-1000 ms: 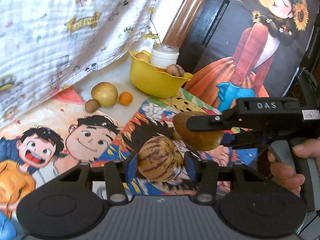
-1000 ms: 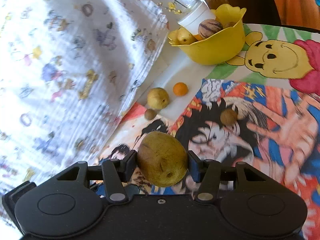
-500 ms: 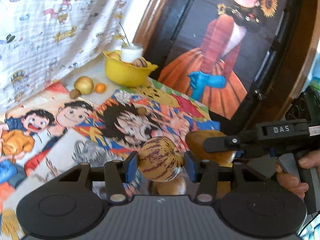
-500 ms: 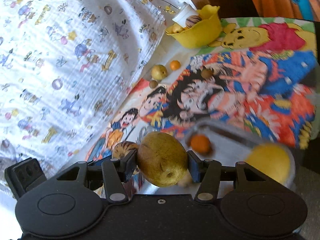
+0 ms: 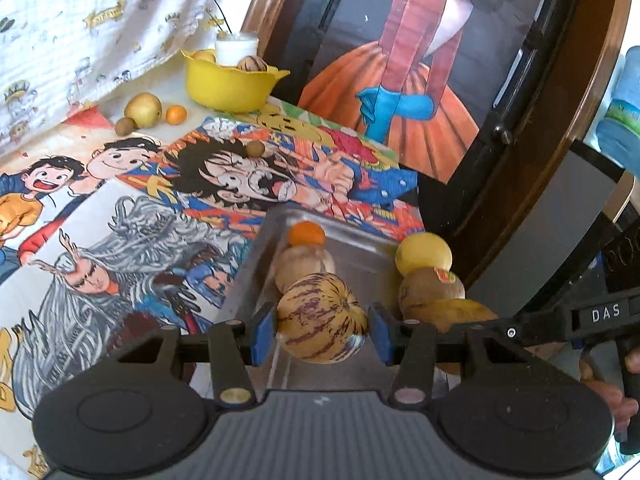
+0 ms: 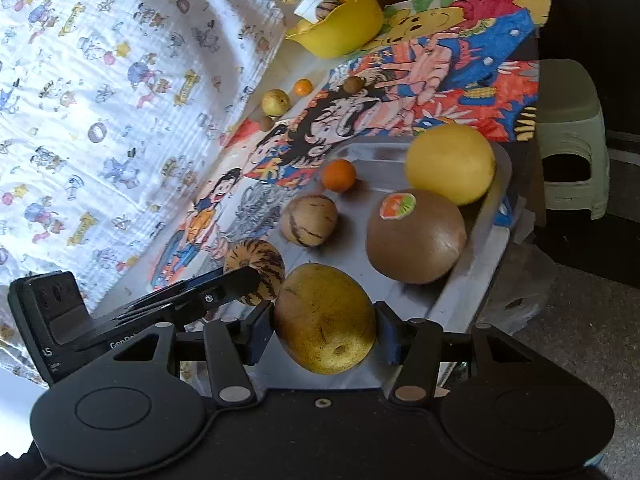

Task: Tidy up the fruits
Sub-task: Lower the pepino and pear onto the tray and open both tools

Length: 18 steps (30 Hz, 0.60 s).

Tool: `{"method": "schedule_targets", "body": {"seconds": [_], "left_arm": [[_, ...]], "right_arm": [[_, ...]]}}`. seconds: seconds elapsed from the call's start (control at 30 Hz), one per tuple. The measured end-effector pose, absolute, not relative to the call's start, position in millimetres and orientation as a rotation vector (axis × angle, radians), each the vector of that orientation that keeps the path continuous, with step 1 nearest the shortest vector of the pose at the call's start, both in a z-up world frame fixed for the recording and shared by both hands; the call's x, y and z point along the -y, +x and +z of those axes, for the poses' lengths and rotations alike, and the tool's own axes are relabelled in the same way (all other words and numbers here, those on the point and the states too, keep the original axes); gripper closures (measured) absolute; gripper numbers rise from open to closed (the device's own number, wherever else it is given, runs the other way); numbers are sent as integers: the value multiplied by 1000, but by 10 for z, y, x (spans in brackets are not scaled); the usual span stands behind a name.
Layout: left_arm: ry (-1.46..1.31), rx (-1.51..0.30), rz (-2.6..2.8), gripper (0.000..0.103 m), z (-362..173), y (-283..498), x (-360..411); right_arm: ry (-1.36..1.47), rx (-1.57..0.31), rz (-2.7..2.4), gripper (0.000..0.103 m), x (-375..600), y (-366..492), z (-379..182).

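My left gripper (image 5: 322,330) is shut on a striped yellow-purple melon (image 5: 321,317) and holds it over the near end of a metal tray (image 5: 360,258). My right gripper (image 6: 325,330) is shut on a yellow-green pear (image 6: 325,317), also over the tray's (image 6: 476,264) near end. In the tray lie an orange (image 6: 339,175), a second striped melon (image 6: 309,220), a stickered brown kiwi (image 6: 416,236) and a yellow round fruit (image 6: 450,164). The left gripper with its melon (image 6: 256,266) shows left of the pear in the right wrist view.
A yellow bowl (image 5: 228,82) with fruit and a white jar stands at the table's far end. A pear (image 5: 143,109), a small orange (image 5: 176,114) and small brown fruits (image 5: 125,126) lie on the cartoon cloth. A green stool (image 6: 572,136) stands beyond the table's right edge.
Both grippers have pulled back from the far bowl to the near tray, each still holding its fruit. The tray and its fruits have come into view beneath them.
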<state>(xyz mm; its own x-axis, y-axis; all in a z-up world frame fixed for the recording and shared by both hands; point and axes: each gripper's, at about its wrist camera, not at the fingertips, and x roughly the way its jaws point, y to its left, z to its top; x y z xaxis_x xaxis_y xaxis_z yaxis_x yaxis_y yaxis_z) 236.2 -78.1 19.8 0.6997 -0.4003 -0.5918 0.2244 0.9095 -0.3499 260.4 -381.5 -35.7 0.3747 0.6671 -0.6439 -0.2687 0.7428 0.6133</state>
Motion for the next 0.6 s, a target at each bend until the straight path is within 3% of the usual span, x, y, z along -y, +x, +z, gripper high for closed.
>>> {"method": "schedule_targets", "body": {"seconds": [0.6], "left_arm": [[-207,-745,-324,47,120,2364,841]], "right_arm": [[75,-839,557,46,3465,2240,-422]]}}
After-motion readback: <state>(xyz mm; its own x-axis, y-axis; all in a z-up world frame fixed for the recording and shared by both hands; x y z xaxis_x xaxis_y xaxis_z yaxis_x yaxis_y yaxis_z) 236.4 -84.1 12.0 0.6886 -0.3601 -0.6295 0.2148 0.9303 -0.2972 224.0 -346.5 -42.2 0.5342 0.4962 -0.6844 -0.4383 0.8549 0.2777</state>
